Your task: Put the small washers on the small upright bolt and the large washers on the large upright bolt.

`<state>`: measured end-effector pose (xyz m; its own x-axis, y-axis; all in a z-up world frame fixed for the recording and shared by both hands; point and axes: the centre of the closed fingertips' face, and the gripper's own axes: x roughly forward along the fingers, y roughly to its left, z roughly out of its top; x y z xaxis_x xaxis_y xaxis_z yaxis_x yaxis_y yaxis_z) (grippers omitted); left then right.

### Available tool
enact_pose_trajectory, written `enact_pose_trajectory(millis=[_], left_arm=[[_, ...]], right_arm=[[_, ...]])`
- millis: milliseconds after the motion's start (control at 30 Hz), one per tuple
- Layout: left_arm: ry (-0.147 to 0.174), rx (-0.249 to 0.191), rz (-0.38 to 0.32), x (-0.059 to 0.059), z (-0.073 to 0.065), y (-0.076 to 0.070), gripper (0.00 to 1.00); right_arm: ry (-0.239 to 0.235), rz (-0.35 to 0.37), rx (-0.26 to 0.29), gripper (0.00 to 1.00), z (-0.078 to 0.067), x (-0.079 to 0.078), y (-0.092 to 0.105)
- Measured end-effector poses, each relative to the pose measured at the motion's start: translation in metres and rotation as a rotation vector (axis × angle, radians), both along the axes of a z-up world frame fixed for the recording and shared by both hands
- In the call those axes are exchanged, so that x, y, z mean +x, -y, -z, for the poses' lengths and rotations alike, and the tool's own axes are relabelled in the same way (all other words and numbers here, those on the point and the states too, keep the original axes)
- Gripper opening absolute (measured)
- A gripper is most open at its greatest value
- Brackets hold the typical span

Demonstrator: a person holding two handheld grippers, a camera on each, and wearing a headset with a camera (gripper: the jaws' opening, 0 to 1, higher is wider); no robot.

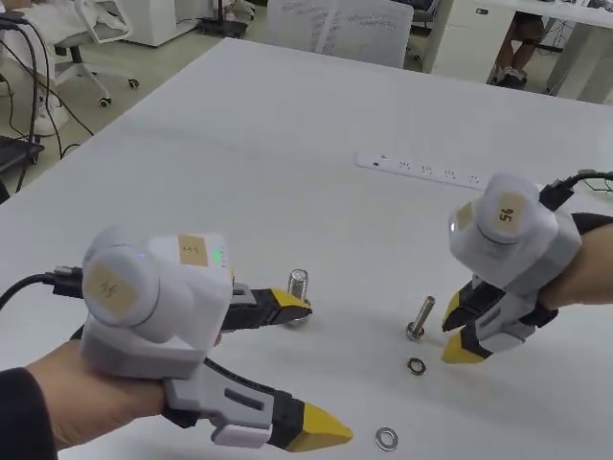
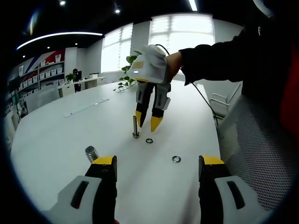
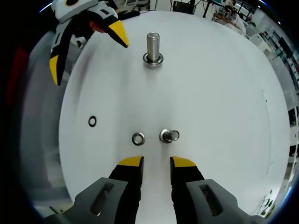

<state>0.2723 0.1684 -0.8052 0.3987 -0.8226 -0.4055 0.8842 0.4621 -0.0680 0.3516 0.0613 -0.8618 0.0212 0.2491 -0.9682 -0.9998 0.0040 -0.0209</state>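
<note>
While the right claw (image 1: 458,335) hung tips-down just beside the small bolt (image 1: 420,318), its jaws stood narrowly parted with nothing between them. The near washer (image 1: 416,365) lay flat on the white surface (image 1: 287,153) by that bolt's foot. The far washer (image 1: 387,439) lay closer to the person, beside the left claw (image 1: 326,370), which was spread wide and empty near the large bolt (image 1: 298,283). Which washer was the small one could not be told. The step in hand looked like fetching the near washer. Next, the right claw would need to drop, pinch the ring by its edge, lift it and thread it over the fitting bolt.
</note>
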Motion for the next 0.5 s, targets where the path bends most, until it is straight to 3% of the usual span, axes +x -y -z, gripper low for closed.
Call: enact_pose_trajectory(millis=[500], left_arm=[[0.007,0.003,0.002,0.001,-0.002,0.001,0.70]], right_arm=[[-0.030,-0.004,0.036,0.24,0.007,-0.018,-0.008]])
